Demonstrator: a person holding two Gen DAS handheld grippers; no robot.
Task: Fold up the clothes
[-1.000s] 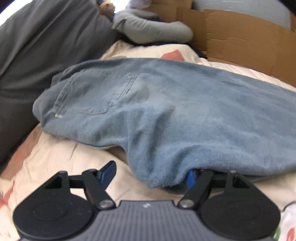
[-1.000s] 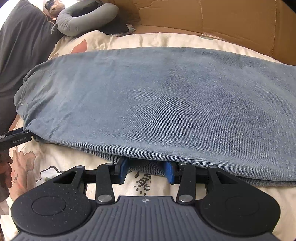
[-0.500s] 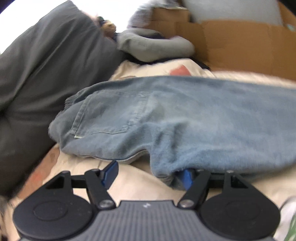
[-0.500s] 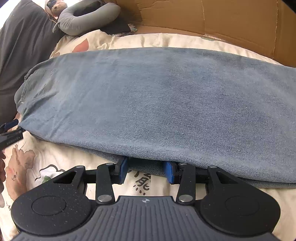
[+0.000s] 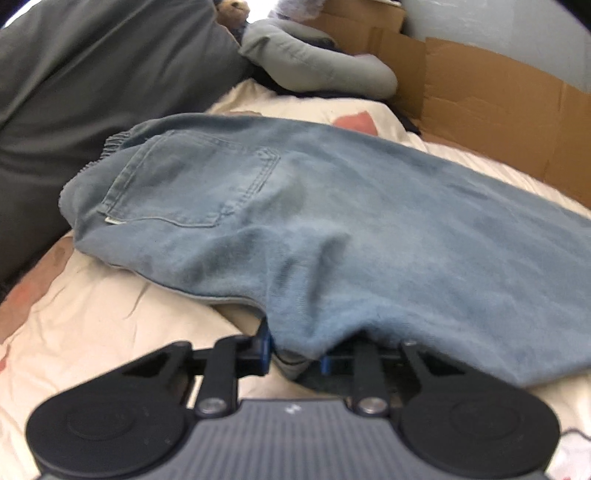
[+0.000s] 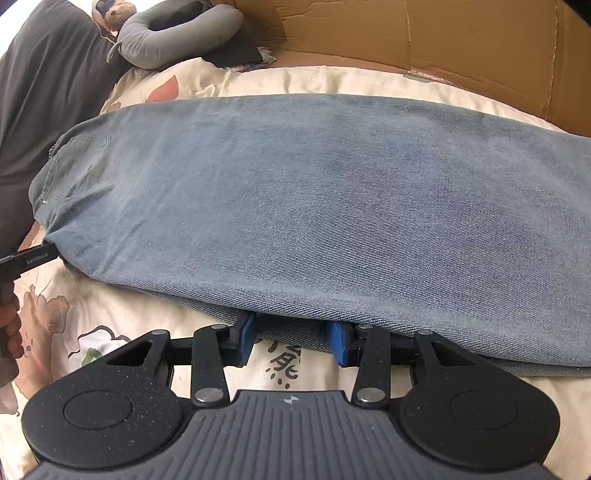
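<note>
Light blue jeans (image 5: 332,221) lie folded lengthwise on a cream bedsheet (image 5: 92,314), back pocket up at the left; they also fill the right wrist view (image 6: 314,203). My left gripper (image 5: 295,356) has narrowed around a bunched fold at the jeans' near edge, by the seat. My right gripper (image 6: 291,341) is open, its blue pads under the jeans' near edge, with a wide gap between them. The left gripper's tip (image 6: 29,258) shows at the jeans' left end in the right wrist view.
A dark grey pillow (image 5: 92,74) lies at the left. A grey neck pillow (image 6: 177,33) and a small teddy bear (image 6: 114,14) sit at the back. A cardboard wall (image 6: 443,37) runs along the far side of the bed.
My left gripper's fingers have closed in from wide open onto the jeans' edge, lifting a fold. The right gripper has stayed in place, still open.
</note>
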